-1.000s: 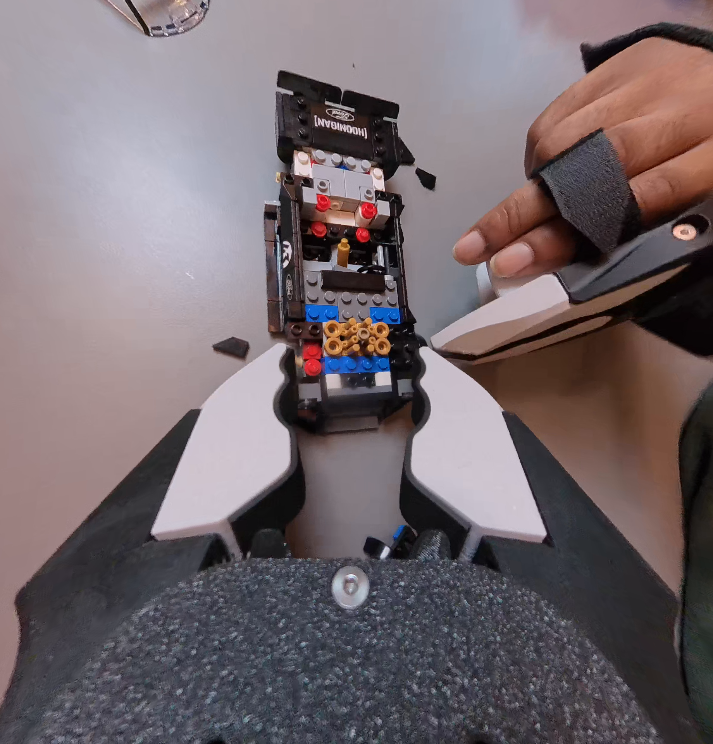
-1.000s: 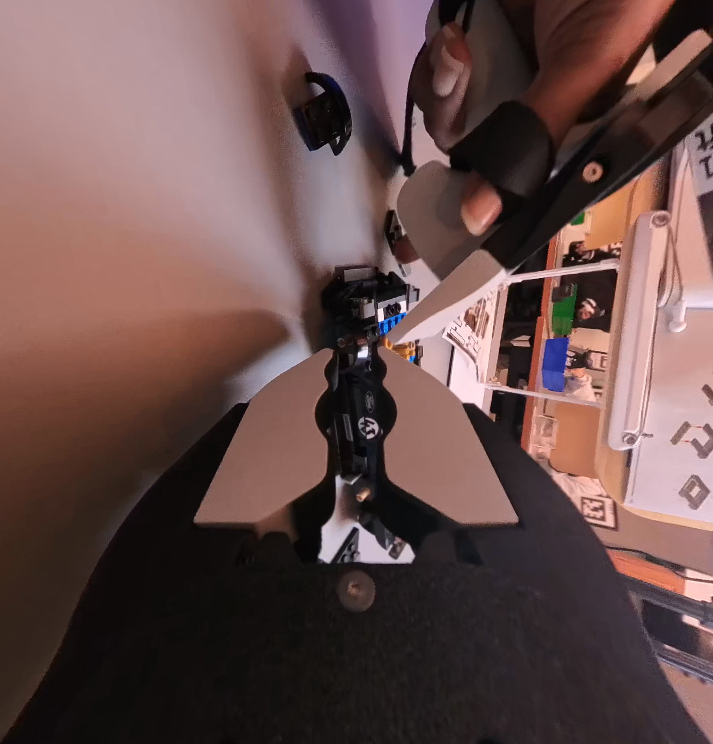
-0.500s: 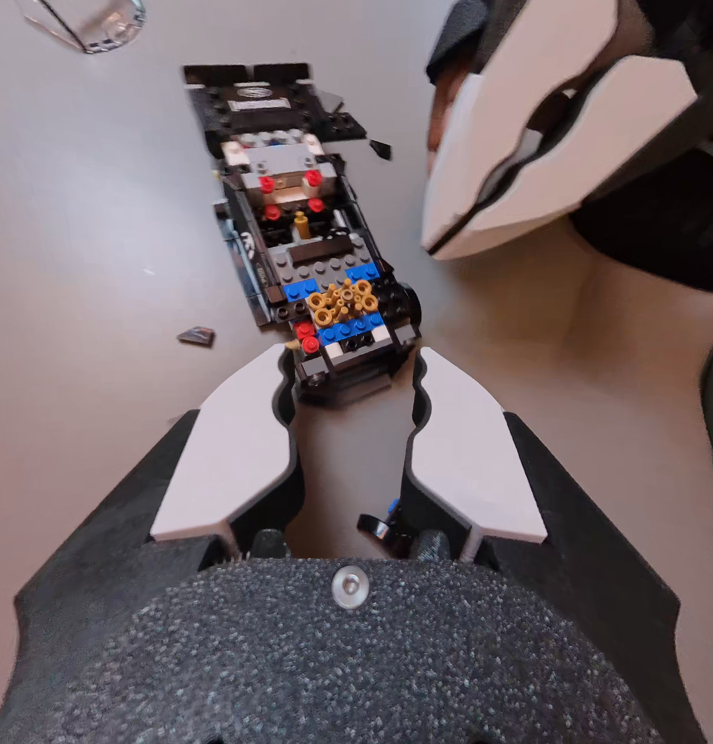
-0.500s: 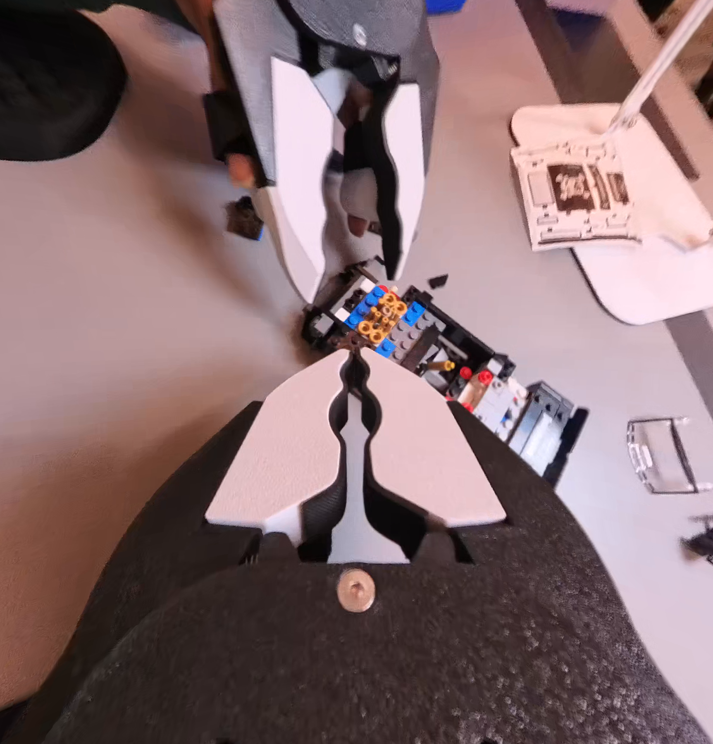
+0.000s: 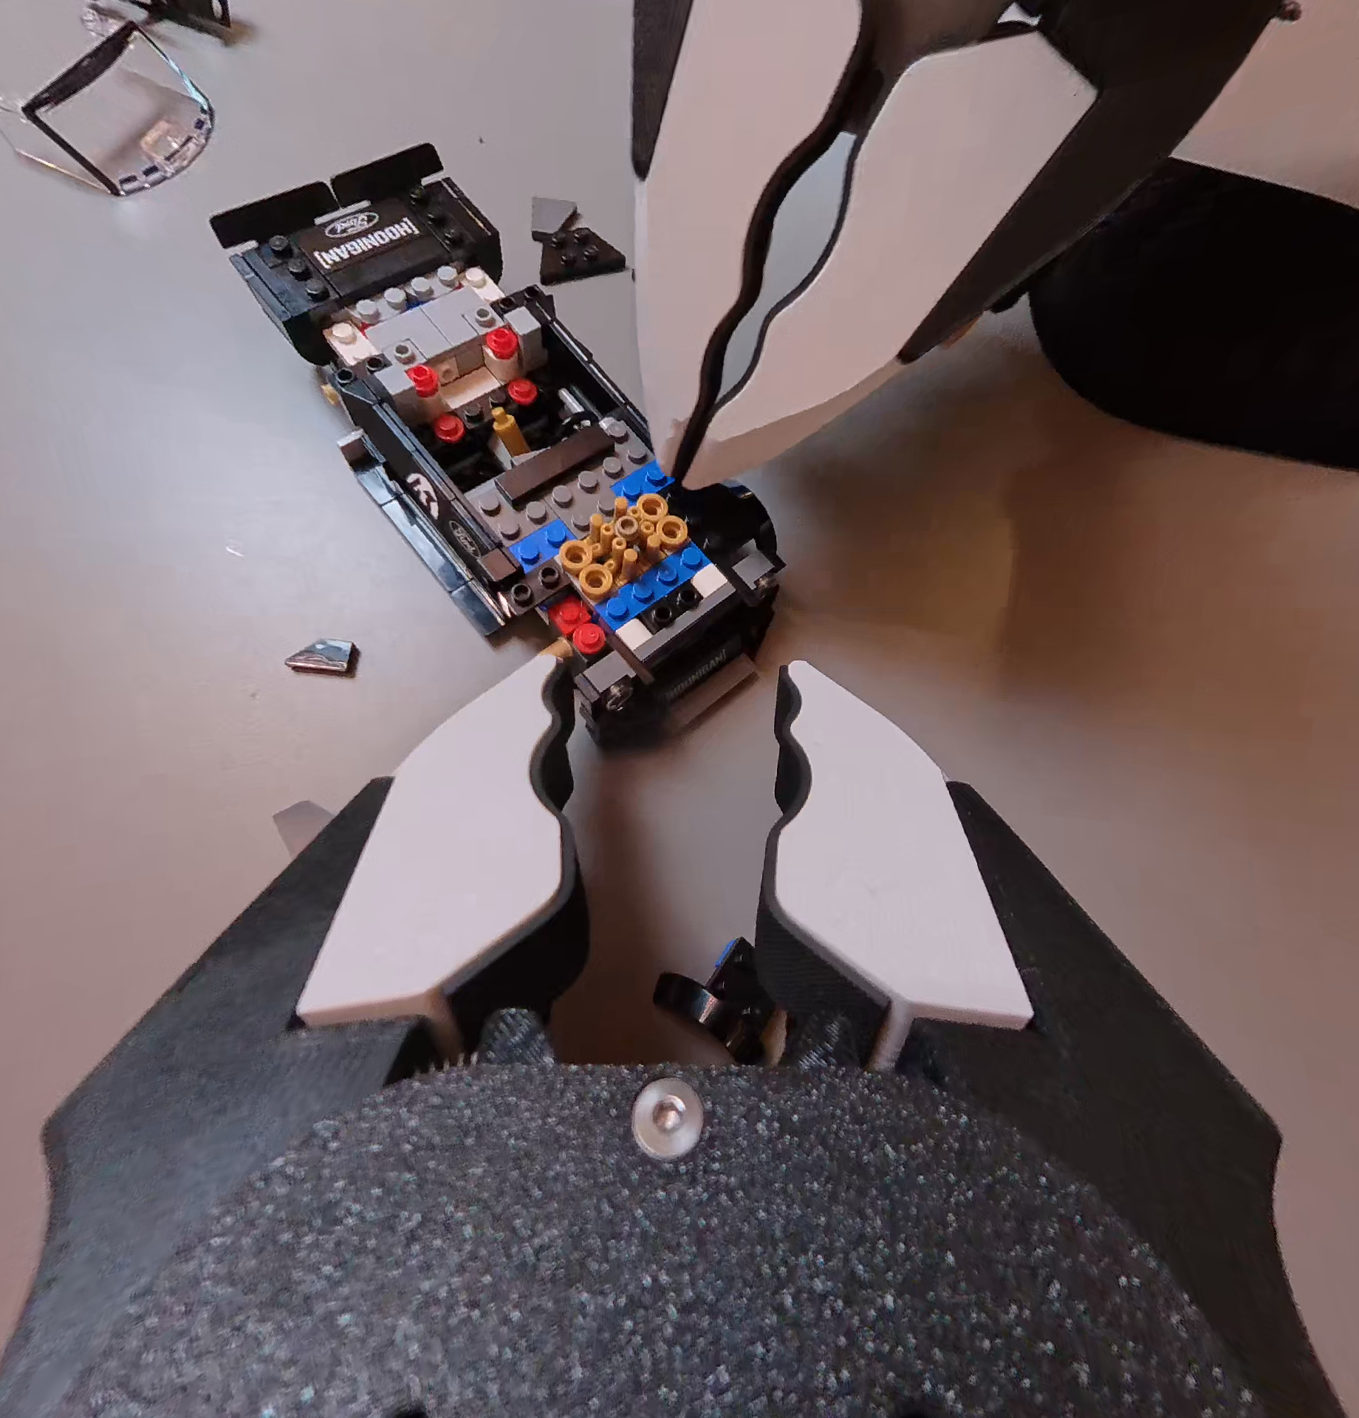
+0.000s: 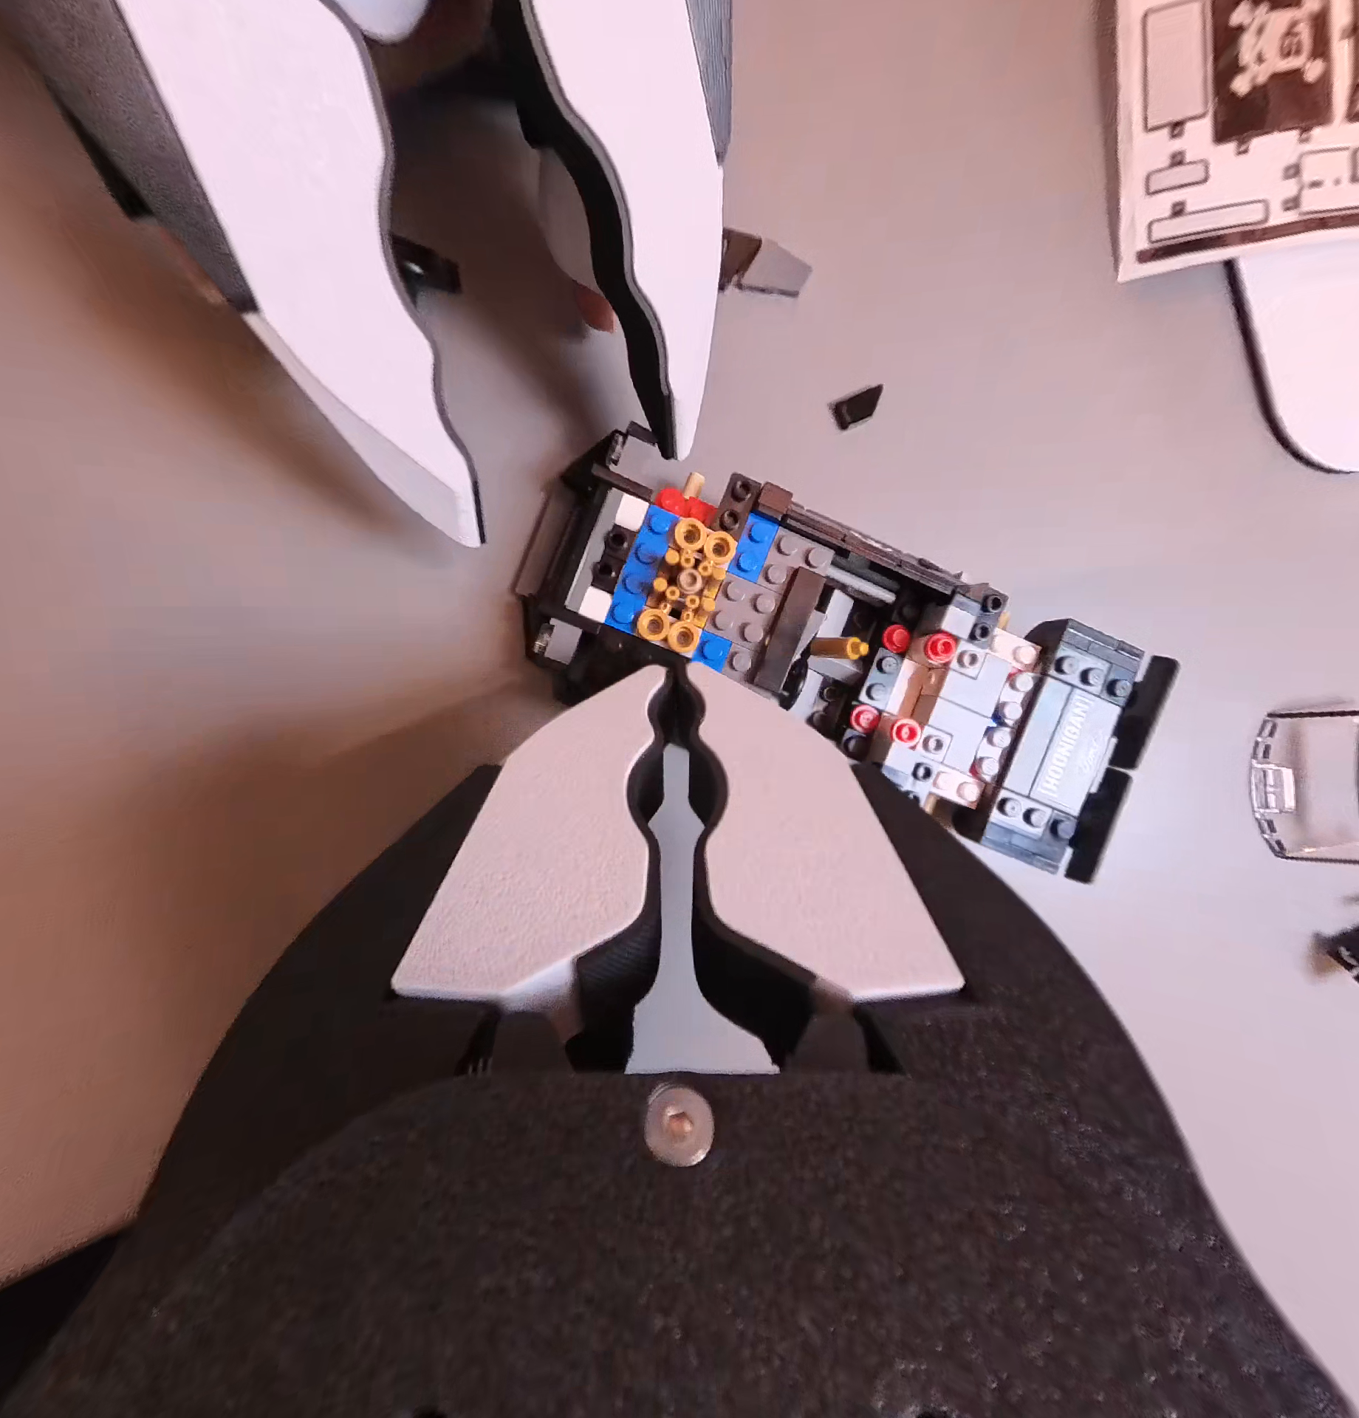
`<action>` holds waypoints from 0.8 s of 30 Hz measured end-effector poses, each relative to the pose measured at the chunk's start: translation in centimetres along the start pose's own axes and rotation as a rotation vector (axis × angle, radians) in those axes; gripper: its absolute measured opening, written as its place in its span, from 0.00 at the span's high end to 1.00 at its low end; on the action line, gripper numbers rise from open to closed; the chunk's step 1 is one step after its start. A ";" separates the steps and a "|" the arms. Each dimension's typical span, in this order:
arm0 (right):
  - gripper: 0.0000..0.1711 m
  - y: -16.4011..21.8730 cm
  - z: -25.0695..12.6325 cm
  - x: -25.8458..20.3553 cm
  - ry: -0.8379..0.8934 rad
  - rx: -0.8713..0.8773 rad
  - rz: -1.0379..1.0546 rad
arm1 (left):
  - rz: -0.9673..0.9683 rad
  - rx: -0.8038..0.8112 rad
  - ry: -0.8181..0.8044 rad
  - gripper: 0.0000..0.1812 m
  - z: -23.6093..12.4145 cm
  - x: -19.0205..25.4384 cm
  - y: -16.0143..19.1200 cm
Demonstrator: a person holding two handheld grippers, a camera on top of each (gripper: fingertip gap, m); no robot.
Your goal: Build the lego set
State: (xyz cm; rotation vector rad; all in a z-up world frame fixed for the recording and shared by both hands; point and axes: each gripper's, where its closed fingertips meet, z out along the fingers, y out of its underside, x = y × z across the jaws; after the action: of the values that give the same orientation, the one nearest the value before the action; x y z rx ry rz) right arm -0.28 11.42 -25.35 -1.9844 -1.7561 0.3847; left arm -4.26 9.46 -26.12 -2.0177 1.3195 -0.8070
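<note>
Lego car (image 5: 507,476) printed plates; sticker sheet (image 6: 1244,130) nearby.

A plain grey table (image 6: 201,614) fills both views. In the right wrist view, a white round-edged base (image 6: 1313,368) lies at two o'clock, with a printed paper sheet (image 6: 1236,153) overlapping its top edge at one o'clock (print brown and cream).
</note>
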 end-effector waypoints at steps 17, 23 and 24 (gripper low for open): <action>1.00 -0.1 0.7 0.4 -0.115 -0.279 -0.091 | -0.017 0.009 0.027 0.74 0.3 0.2 0.3; 1.00 -0.3 0.9 0.6 -0.122 -0.385 -0.136 | -0.037 0.022 0.029 0.74 0.1 -0.2 0.3; 1.00 -0.4 0.9 0.7 -0.125 -0.397 -0.137 | -0.040 0.024 0.029 0.74 0.1 -0.2 0.3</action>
State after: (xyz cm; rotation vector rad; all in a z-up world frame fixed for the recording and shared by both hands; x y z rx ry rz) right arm -0.96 12.25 -25.86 -2.1195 -2.1710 0.1216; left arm -4.42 9.61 -26.44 -2.0270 1.2831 -0.8699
